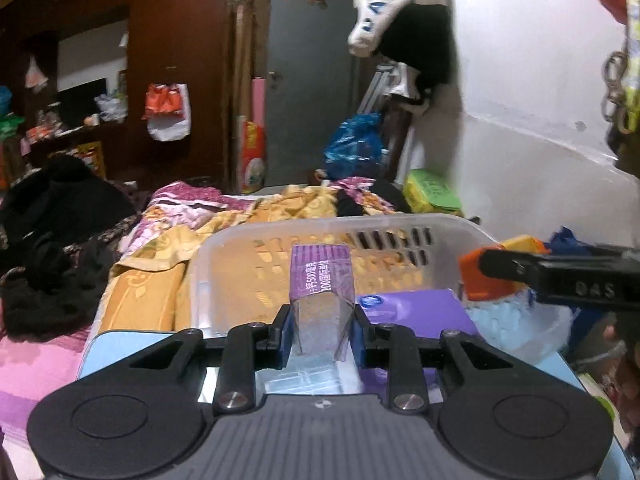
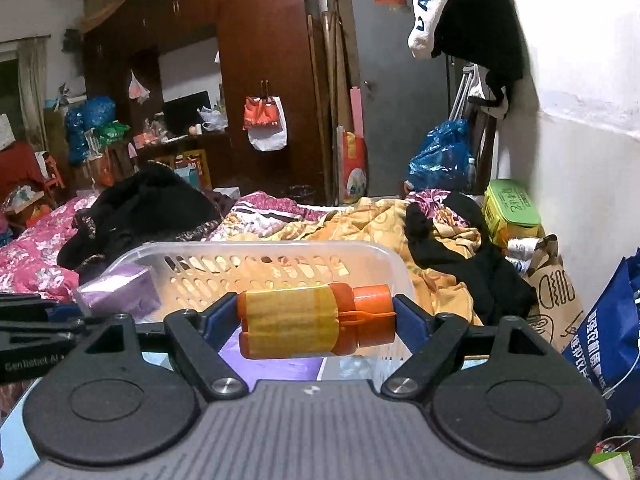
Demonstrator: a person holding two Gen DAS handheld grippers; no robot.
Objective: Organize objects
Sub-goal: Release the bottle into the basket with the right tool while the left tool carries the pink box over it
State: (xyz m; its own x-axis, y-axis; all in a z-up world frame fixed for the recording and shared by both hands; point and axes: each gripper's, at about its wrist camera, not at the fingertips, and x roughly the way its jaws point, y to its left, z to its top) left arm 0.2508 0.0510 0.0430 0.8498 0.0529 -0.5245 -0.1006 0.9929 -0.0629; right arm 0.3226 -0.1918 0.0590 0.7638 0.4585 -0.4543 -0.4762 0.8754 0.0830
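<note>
My left gripper [image 1: 322, 330] is shut on a clear plastic box with a purple label [image 1: 322, 280], held upright in front of a translucent white basket [image 1: 280, 236]. My right gripper [image 2: 316, 320] is shut on an orange bottle with a yellow label [image 2: 308, 320], held sideways over the near edge of the same basket [image 2: 256, 248]. The bottle and right gripper also show at the right of the left wrist view [image 1: 492, 272]. A purple box [image 1: 416, 308] lies in the basket below; it also shows in the right wrist view [image 2: 272, 360]. The left gripper's box shows at left in the right wrist view [image 2: 120, 292].
The basket rests on a light blue surface [image 1: 120, 344] beside a bed with an orange patterned blanket [image 2: 360, 224] and black clothes [image 2: 140, 204]. A blue bag [image 2: 608, 332] and paper bag [image 2: 556, 292] stand at the right by the white wall. A green box [image 2: 512, 204] sits against the wall.
</note>
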